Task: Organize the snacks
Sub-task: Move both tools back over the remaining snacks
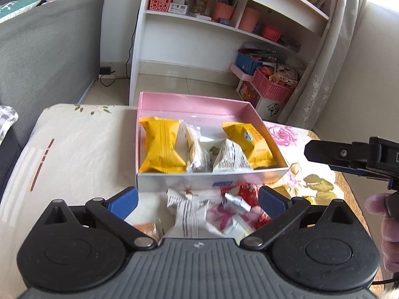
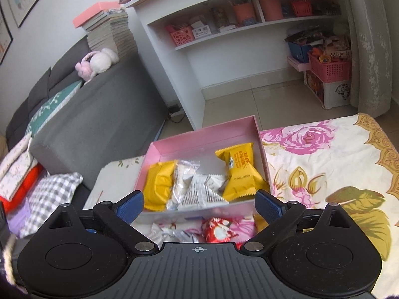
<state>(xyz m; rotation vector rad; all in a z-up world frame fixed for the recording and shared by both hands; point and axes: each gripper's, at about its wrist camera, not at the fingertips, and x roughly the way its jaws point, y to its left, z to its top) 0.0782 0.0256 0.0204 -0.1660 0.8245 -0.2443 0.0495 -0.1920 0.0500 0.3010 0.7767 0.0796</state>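
A pink-lined box [image 1: 194,103] [image 2: 207,137] stands on the floral cloth. It holds two yellow snack packs [image 1: 162,147] [image 2: 239,174] and white packs [image 1: 230,157] [image 2: 197,191]. Loose snacks lie in front of the box: a white pack [image 1: 189,209] and a red pack [image 1: 243,190] [image 2: 218,231]. My left gripper [image 1: 198,200] is open and empty, low over the loose pile. My right gripper [image 2: 199,205] is open and empty, just before the box's near wall. It also shows at the right edge of the left wrist view [image 1: 349,158].
A grey sofa [image 2: 99,114] with cushions and a plush toy [image 2: 99,62] stands to the left. A white shelf unit [image 1: 224,32] and pink baskets [image 1: 271,87] stand beyond the table on the tiled floor. The floral cloth [image 2: 324,169] stretches to the right of the box.
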